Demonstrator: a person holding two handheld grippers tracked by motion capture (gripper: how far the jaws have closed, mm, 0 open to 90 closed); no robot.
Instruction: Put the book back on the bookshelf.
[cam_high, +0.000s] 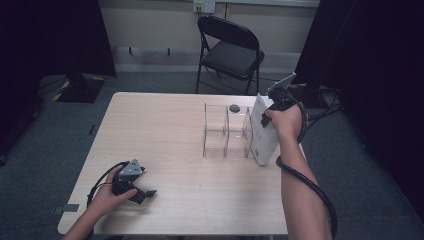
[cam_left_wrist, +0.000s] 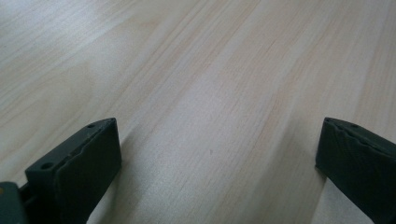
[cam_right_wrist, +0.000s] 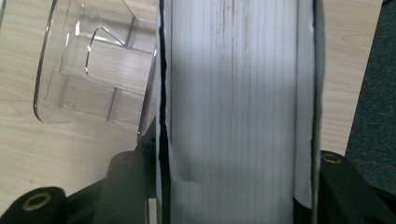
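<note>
We see the right hand-held gripper (cam_high: 263, 116) clamped on a thick white book (cam_high: 264, 135) with a dark cover, standing upright near the right edge of the pale wooden worktop (cam_high: 170, 130), just beside a clear plastic divided organiser (cam_high: 226, 131). The left hand-held gripper (cam_high: 141, 192) rests near the front left corner, jaws wide apart and empty.

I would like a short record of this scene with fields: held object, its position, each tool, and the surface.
held object: white book, pages edge visible
position: upright on the table's right edge, beside the clear organizer
right tool: shut on the white book from above
left tool: open, holding nothing, low over the bare wood
surface: light wooden table
</note>
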